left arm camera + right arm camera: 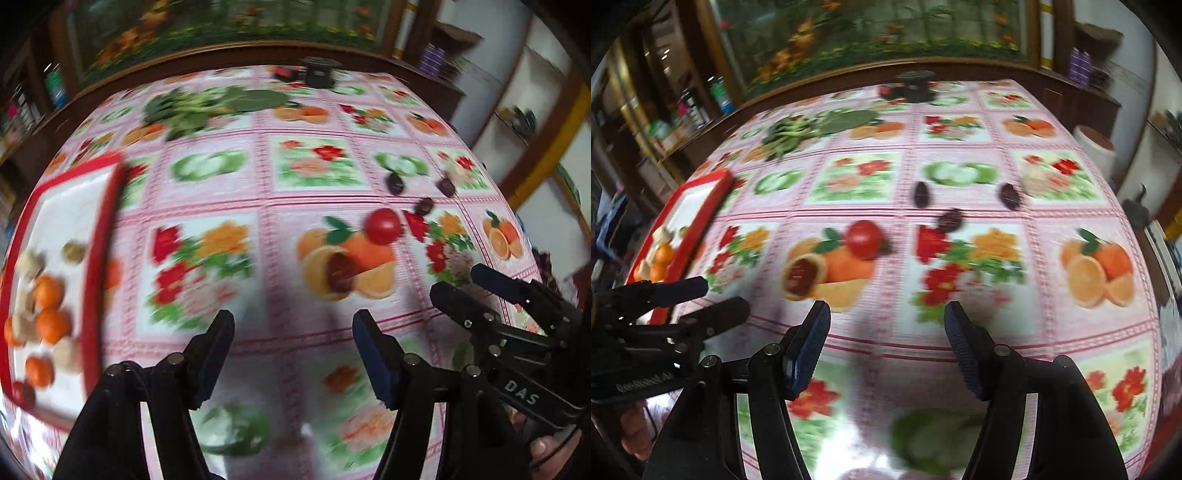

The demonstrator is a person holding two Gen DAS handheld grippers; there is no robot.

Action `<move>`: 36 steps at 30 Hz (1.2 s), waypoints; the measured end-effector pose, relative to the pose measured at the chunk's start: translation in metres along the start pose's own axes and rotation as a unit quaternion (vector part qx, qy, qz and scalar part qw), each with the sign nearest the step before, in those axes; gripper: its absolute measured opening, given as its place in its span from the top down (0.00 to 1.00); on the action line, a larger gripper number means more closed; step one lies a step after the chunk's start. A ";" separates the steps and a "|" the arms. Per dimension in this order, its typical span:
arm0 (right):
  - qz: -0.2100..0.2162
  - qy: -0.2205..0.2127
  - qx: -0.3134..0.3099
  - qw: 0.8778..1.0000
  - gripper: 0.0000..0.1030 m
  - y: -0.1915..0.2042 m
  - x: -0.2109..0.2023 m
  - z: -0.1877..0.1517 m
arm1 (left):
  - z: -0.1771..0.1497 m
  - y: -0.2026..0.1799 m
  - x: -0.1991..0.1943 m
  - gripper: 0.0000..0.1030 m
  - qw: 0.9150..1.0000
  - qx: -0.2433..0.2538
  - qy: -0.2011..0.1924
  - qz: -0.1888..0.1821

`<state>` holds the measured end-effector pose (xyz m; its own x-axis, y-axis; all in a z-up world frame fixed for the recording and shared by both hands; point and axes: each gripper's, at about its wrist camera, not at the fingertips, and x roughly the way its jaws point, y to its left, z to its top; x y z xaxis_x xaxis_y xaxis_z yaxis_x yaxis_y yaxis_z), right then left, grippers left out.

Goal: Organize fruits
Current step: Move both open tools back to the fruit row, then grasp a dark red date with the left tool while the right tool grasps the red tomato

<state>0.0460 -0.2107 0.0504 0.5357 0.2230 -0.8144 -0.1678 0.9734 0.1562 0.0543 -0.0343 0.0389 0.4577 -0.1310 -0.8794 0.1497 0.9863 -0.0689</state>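
Above the blurred tablecloth [1071,206], both grippers' jaws gape empty; tray [99,236] fruits [48,291] smear indistinctly.

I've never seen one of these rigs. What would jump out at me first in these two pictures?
Probably the loud fruit-and-flower tablecloth covering the whole table, with a real red tomato and dark dates lying loose mid-table among the printed oranges. At the left edge sits a red-rimmed tray already holding small oranges. Low in each view, the left gripper and right gripper hang open and empty.
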 end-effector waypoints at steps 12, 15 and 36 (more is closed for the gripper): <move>0.007 -0.002 0.025 1.000 0.38 -0.034 -0.004 -0.003 | 0.017 -0.020 0.039 0.46 1.000 -0.013 0.020 0.015; 0.011 -0.004 0.029 1.000 0.38 -0.036 -0.002 0.002 | 0.018 -0.020 0.039 0.70 1.000 -0.007 0.011 0.019; 0.019 0.014 -0.082 0.996 0.65 0.031 0.067 0.042 | 0.000 0.025 0.017 0.76 0.998 -0.055 0.013 0.010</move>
<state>0.1120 -0.1635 0.0241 0.5033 0.2559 -0.8254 -0.3216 0.9420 0.0960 0.0656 -0.0115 0.0218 0.4359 -0.1104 -0.8932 0.0431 0.9939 -0.1018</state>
